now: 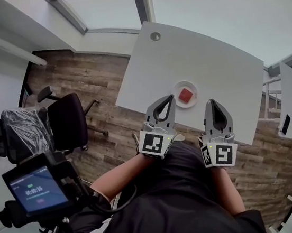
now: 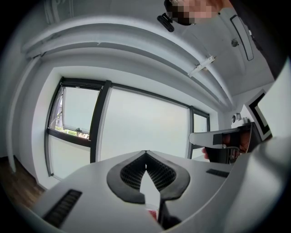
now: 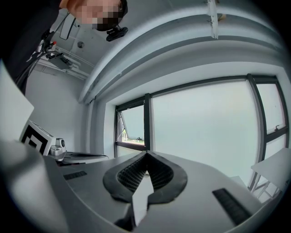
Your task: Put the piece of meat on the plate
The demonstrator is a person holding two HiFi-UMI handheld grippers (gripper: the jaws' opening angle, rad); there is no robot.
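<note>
Meat piece (image 1: 186, 95), red and squarish, lies on the small white plate (image 1: 195, 100), close to the middle of the table's (image 1: 201, 52) near edge; task looks done. Left gripper (image 1: 171, 97) hangs at that edge, tip just beside the plate, jaws pinched tip to tip on nothing; right gripper (image 1: 211, 101) alongside, likewise closed and empty; both held level and off the plate, probably so nothing gets nudged.
</note>
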